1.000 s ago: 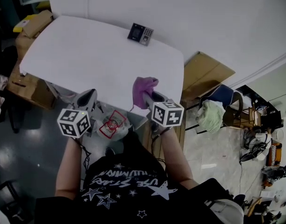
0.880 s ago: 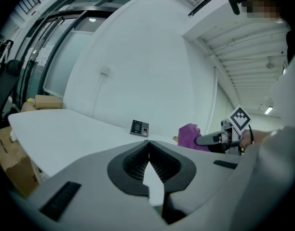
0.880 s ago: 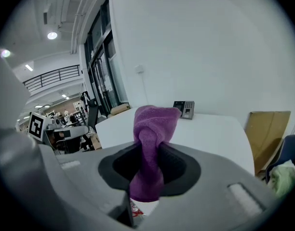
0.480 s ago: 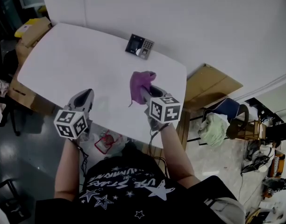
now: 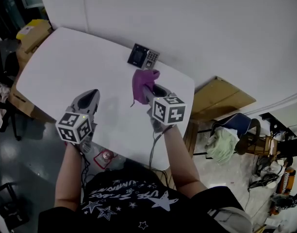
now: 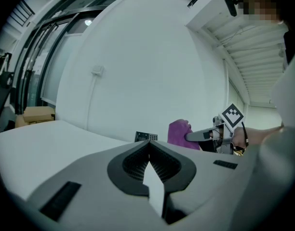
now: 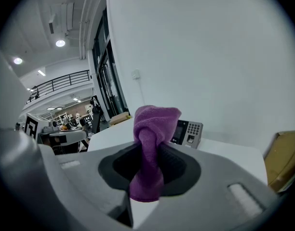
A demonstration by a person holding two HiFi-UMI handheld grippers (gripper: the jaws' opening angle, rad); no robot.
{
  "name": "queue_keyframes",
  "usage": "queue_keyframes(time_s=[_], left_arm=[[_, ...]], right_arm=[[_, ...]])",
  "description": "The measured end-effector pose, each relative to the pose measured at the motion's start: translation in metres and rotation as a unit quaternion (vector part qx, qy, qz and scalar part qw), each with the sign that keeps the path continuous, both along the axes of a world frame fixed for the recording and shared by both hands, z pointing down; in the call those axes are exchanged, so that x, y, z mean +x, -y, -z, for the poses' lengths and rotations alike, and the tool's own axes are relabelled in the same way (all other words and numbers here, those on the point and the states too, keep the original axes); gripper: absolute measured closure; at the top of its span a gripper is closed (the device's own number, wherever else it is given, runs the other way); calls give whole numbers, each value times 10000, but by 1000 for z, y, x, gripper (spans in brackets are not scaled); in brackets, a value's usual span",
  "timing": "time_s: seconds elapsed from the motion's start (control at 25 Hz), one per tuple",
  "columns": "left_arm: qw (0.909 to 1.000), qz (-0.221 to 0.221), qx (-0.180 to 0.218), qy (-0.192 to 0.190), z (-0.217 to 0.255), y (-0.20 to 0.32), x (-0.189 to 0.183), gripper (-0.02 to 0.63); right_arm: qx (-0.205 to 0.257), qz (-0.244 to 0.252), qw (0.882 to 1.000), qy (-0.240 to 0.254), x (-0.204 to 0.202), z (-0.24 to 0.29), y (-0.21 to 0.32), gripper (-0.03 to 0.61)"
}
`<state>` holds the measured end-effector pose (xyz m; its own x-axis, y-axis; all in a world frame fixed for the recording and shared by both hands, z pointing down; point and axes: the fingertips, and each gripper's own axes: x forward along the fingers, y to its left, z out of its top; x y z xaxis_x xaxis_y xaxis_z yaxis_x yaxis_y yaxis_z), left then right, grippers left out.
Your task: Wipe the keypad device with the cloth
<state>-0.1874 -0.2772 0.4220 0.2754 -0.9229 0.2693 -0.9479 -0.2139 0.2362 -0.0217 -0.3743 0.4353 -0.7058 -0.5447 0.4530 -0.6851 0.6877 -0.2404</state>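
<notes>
The white table point(image 5: 80, 67) carries the keypad device point(image 5: 142, 57) at its far edge, near the wall. The purple cloth point(image 7: 152, 129) is pinched in the right gripper point(image 7: 147, 170), bunched above the jaws just short of the device, while the left gripper point(image 6: 150, 170) is clenched on nothing, off to the side. Recommended: press the bunched end flat on the device's face and stroke lightly, as the device looks free to slide.

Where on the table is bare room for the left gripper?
The table is bare from its left edge to the keypad device, and between the left gripper and right gripper. Crowded only by the wall, where the right gripper's cloth hangs close to the device.
</notes>
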Motion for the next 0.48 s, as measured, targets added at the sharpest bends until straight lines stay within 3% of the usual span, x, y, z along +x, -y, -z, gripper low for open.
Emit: queue_keyframes(time_s=[0.48], left_arm=[[9998,120,-133,14,-3,90,-14,607]], right_arm=[[-91,-11,10000,12,-19,-12,95,483]])
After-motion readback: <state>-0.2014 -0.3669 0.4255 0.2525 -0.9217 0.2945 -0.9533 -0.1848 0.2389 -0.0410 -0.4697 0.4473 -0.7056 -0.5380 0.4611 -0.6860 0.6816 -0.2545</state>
